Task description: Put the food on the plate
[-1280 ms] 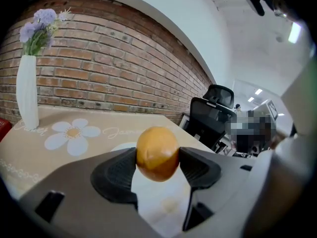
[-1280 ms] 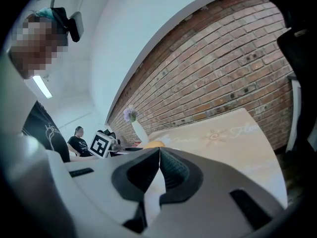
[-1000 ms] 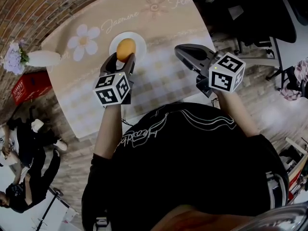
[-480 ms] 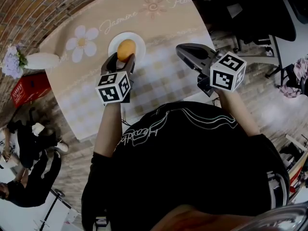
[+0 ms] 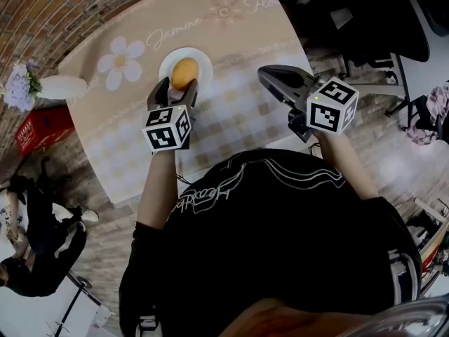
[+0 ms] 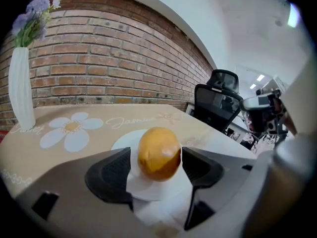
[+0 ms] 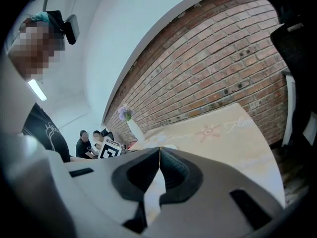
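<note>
Surface: table [image 5: 238, 111] under a beige cloth. I note a white daisy and script printed on the far half and a pale check on the near half.

Room: curved brick wall [image 6: 99, 58] behind the table, a black chair [image 6: 218, 100] off the right side, and people seated in the background.

A tall, slim white vase [image 6: 21, 90] with purple flowers stands upright at the table's left end, well apart from the plate [image 5: 203, 63].

The plate is round, white and shallow, and sits just right of the daisy. The food [image 5: 184, 72] is a smooth orange-yellow oval with a slight gloss, and it rests on the plate.

Left gripper [image 6: 156, 160]: my forearm is bare and stretched forward, with the marker cube on top and the jaws over the plate's near rim. The dark ribbed pads flank the food on both sides. The jaws are opening, with a thin gap showing at the left pad. The right pad is so close that I cannot tell whether it touches.

Right gripper [image 7: 159, 152]: held by the table's right edge, pointing across the cloth. Its jaws are closed tip to tip with nothing between them.
</note>
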